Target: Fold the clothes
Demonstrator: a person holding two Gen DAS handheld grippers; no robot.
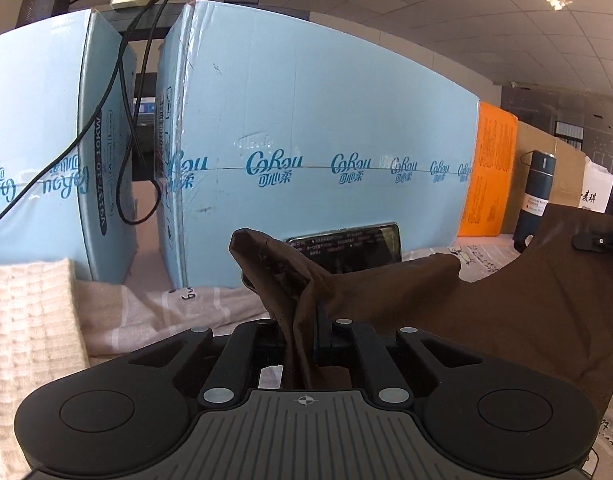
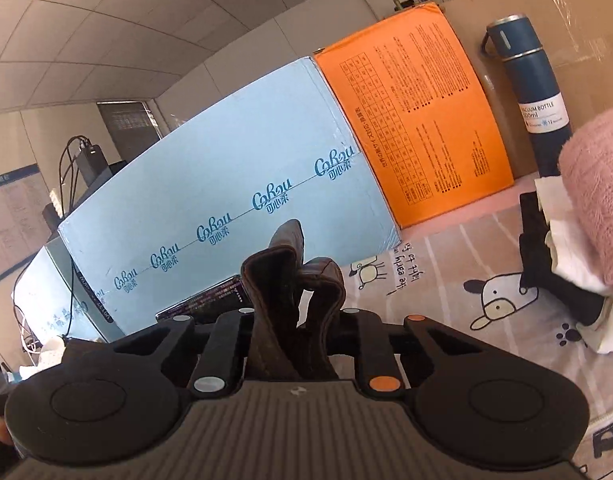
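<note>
- Two hand-held grippers pinch one brown garment (image 1: 486,300).
- Left hand-held gripper (image 1: 306,332): clamped on cloth bunched at twelve o'clock.
- Right hand-held gripper (image 2: 294,320): nearly closed, gripping a thick folded hem.

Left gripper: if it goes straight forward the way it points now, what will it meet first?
Probably the dark phone leaning against the light blue box, just beyond the brown garment that the left gripper holds. Depth is hard to judge in this fisheye view.

ceiling: grid tiles (image 1: 446,8) | backdrop: blue cartons (image 1: 326,120) | table: printed sheet (image 2: 486,264)
</note>
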